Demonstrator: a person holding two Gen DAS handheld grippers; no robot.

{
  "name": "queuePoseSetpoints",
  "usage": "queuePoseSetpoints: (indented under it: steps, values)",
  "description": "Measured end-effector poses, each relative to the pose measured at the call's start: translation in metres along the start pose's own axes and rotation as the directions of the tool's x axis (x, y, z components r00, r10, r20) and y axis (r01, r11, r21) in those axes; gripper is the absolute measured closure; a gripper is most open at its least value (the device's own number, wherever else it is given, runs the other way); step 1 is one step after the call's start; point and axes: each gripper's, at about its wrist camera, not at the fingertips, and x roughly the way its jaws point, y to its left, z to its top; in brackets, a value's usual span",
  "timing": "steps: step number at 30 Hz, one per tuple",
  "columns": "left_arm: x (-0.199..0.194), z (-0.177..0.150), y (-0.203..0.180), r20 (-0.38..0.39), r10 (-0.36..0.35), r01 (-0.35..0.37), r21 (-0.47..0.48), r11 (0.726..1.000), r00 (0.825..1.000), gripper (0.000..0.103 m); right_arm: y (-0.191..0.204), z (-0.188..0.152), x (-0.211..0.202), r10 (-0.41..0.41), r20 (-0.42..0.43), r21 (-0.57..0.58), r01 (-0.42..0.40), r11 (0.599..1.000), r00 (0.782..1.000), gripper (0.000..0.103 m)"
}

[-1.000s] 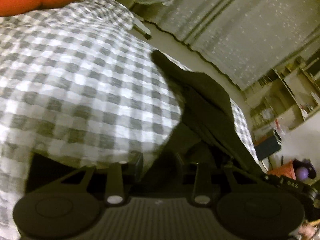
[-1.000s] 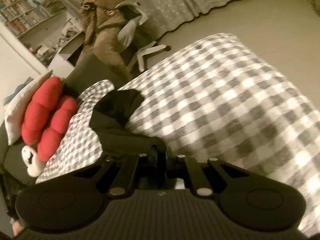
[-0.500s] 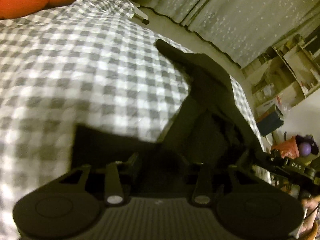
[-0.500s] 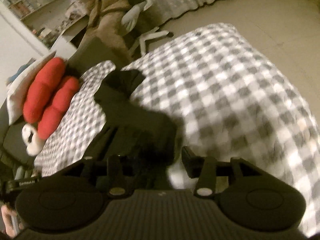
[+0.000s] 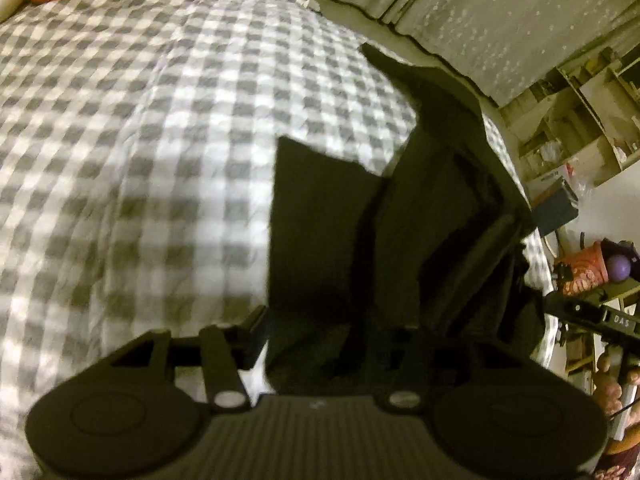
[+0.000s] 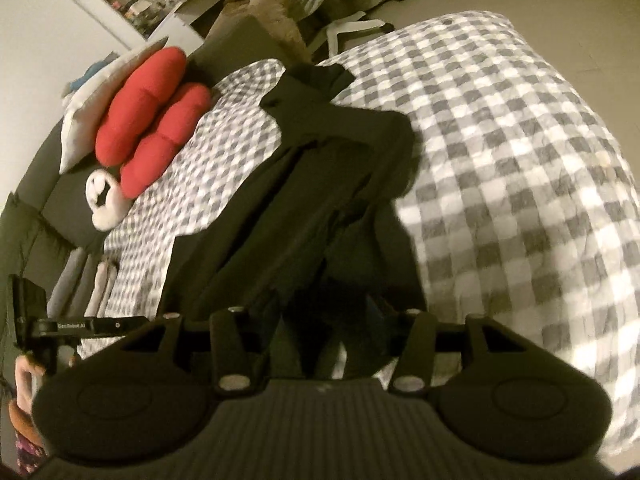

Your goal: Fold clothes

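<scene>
Black garment (image 6: pixel 320 184) lies partly folded on checked bedspread (image 6: pixel 500 160); left gripper (image 5: pixel 320 332), right gripper (image 6: pixel 324 332) jaws opening, nothing pinched; further folds remain.

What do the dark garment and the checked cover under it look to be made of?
Dark garment: soft matte black cloth, maybe a knit or fleece; it drapes in limp folds with no sheen. The weave is too blurred to tell.
Checked cover: thin woven fabric, probably cotton, in a grey and white check; fine puckers and creases show, matte.

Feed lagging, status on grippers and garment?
Left gripper and right gripper opening, gripping nothing. Black garment lies part-folded on checked bedspread. Nothing in the way.
</scene>
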Motion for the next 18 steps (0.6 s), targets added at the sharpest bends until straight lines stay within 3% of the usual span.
queuePoseSetpoints:
  steps: [6,14,15,16,17,18]
  values:
    - [-0.005,-0.022,0.008,-0.079,-0.034,0.035,0.007,0.999,0.996,0.047,0.009,-0.018,0.004,0.010,-0.044,-0.024,-0.011,1.000,0.999,0.050]
    - [0.024,-0.054,0.008,-0.154,-0.188,0.170,-0.120,0.978,0.970,0.050,0.009,-0.039,0.024,0.038,-0.085,0.014,-0.037,0.999,0.996,0.050]
    - [0.025,-0.055,0.007,-0.149,-0.186,0.168,-0.127,0.978,0.971,0.054,0.010,-0.041,0.027,0.045,-0.086,0.015,-0.043,0.999,0.995,0.050]
    - [0.026,-0.056,0.005,-0.144,-0.185,0.166,-0.133,0.977,0.972,0.071,0.010,-0.041,0.029,0.052,-0.085,0.019,-0.051,0.999,0.995,0.050]
    - [0.027,-0.057,0.004,-0.139,-0.185,0.165,-0.140,0.976,0.973,0.084,0.011,-0.041,0.030,0.060,-0.083,0.022,-0.059,0.998,0.995,0.056]
    - [0.025,-0.056,0.003,-0.120,-0.207,0.189,-0.147,0.971,0.971,0.088,0.011,-0.042,0.032,0.068,-0.082,0.025,-0.067,0.997,0.994,0.074]
